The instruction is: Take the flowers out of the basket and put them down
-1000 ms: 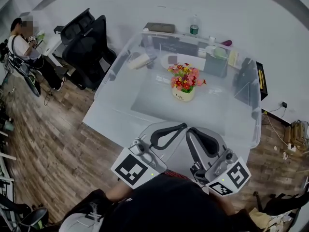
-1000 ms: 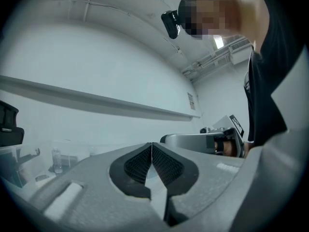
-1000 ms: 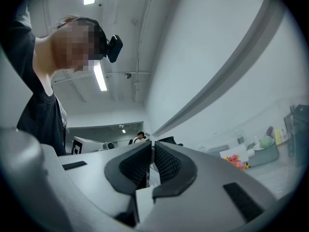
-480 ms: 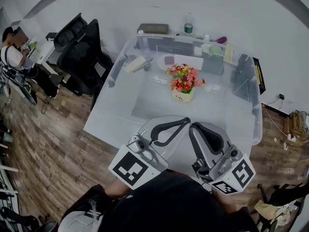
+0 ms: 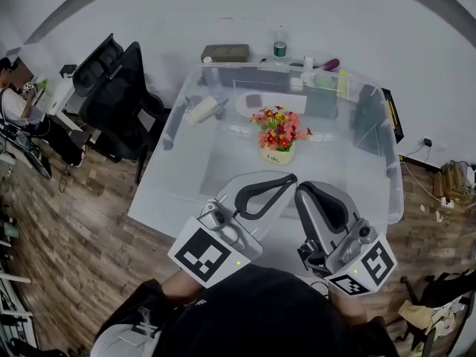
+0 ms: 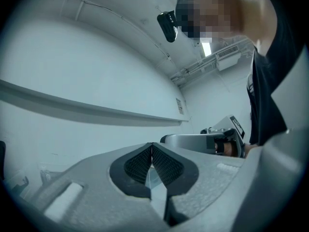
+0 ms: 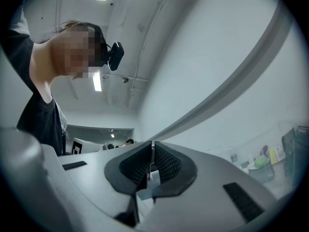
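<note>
The left gripper — smooth grey shell, ribbed black pads — has its jaws pressed together on nothing. Beyond it, on the glossy white table, the bright flowers stand in their small round cream basket. The right gripper is likewise closed and empty.

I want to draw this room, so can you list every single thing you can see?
flowers: one bunch, red, pink and yellow, in the pot
pot: one, cream, standing inside the clear tub
clear tub: one, see-through, middle of the view
bottle: one, green label, behind the tub
dark box: one, blackish, left of the bottle
office chairs: two, black, left of the tub
person: one, white top, far left edge
left tongs: one, grey, shut, empty
right tongs: one, grey, shut, empty
</note>
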`<state>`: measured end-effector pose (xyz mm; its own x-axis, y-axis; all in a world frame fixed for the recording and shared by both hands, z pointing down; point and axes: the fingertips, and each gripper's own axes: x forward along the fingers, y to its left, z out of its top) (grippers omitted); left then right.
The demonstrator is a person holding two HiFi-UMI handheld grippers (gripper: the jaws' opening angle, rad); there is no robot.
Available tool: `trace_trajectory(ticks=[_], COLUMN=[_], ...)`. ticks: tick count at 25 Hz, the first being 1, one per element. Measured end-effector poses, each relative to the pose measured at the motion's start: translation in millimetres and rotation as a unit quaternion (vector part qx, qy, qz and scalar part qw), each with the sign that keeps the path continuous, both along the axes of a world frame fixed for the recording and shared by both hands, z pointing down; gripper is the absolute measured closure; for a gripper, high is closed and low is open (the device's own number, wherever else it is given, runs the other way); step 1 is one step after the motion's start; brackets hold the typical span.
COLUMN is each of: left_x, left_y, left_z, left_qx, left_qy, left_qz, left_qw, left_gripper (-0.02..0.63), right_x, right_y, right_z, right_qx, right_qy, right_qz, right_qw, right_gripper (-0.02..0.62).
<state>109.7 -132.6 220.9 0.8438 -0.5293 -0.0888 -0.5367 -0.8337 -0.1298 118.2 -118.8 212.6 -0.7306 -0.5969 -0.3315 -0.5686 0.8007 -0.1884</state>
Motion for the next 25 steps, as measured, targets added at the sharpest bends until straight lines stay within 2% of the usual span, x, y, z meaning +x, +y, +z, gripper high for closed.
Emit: trace_trajectory(ticks=[4, 13, 25], left_x=[-0.8, 3.7, 8.3], left_y=[-6.8, -18.9, -37.5], left_z=[-2.5, -9.7, -16.1], left_qx=[0.007, 0.056, 0.072], left_qy=[-0.006, -0.038, -0.031], left_qz=[0.006, 0.023, 0.034], left_qw=[0.9999, 0.9975, 0.9963], left_gripper=[0.601, 0.601, 0.601], right_x=[-0.8, 2.1, 6.3], right_y=[-6.7, -19.6, -38.2], right_z=[-3.5, -8.2, -14.1], right_qx=[0.005, 0.013, 0.022], right_qy=[-0.001, 0.003, 0.008], right_qz=[0.006, 0.02, 0.032], right_qw=[1.0, 1.0, 0.999], right_gripper=[0.583, 0.583, 0.583])
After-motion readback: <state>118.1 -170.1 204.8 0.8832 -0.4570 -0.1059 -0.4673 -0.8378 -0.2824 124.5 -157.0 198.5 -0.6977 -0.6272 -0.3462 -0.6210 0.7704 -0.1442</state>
